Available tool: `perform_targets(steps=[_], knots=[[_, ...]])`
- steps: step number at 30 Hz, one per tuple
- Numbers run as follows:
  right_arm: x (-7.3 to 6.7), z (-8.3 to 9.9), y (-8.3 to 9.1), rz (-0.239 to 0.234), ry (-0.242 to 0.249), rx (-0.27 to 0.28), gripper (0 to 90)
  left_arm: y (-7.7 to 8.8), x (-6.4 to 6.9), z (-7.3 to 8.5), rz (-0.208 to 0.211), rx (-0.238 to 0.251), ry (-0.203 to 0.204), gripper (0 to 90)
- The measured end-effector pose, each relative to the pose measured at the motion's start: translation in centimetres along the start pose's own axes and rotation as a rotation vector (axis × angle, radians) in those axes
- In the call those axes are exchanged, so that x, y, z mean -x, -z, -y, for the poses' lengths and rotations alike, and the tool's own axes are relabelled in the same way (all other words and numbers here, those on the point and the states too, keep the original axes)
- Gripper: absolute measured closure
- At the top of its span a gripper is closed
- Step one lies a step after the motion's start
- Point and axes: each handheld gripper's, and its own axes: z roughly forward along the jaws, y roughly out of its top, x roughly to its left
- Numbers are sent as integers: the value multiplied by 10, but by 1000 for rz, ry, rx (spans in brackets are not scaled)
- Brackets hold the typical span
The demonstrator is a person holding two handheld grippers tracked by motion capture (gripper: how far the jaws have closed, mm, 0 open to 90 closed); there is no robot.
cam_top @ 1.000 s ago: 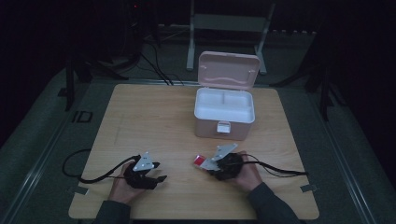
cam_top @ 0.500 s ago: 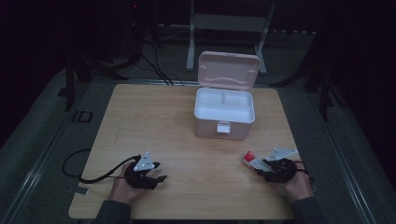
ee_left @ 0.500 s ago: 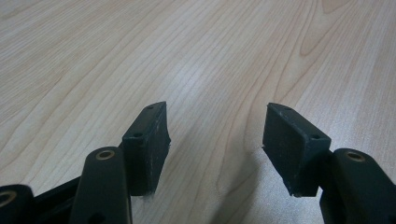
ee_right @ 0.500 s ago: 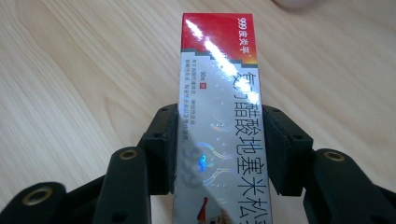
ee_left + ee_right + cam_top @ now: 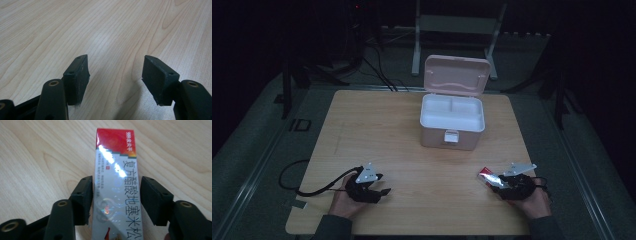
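1. Two grippers sit at the near edge of the wooden table point(image 5: 377, 130), each in one of the person's hands, well apart from one another — mine to watch from the high view and from the two gripper views.
2. My right gripper point(image 5: 116, 200) is near the table's right corner, and its jaws have just been opening. A slim red-and-silver carton point(image 5: 117, 187) printed with Chinese characters lies between them.
3. In the right gripper view the left pad point(image 5: 83, 200) sits just at the carton's edge, while a thin gap shows between the right pad and the carton's other edge. So I read the jaws as spread about as wide as the carton and no longer pinching it.
4. The carton lies flat on the wood, its red end pointing away from the gripper; in the high view point(image 5: 488, 177) it pokes out towards the middle of the table.
5. My left gripper point(image 5: 116, 82) rests low over bare wood near the left corner, jaws wide apart with nothing between them.
6. A pink storage box point(image 5: 452, 127) stands well beyond both grippers, at the middle of the table's far half — its lid point(image 5: 457, 75) is tipped up and back, the white inner tray point(image 5: 452, 112) exposed, and the latch faces me.
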Motion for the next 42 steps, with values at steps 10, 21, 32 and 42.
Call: perform_targets(steps=[10,21,32,42], knots=[[-1,-14,5,-2,-17,68,412,-1,0,0,2,-4,-6,375],[-4,-56,7,0,30,141,424,-1,-3,-3,-15,24,8,404],[9,-101,13,41,28,194,441,14,-26,-61,-45,101,15,386],[32,-147,23,79,-16,255,441,14,-64,-149,-70,191,14,377]])
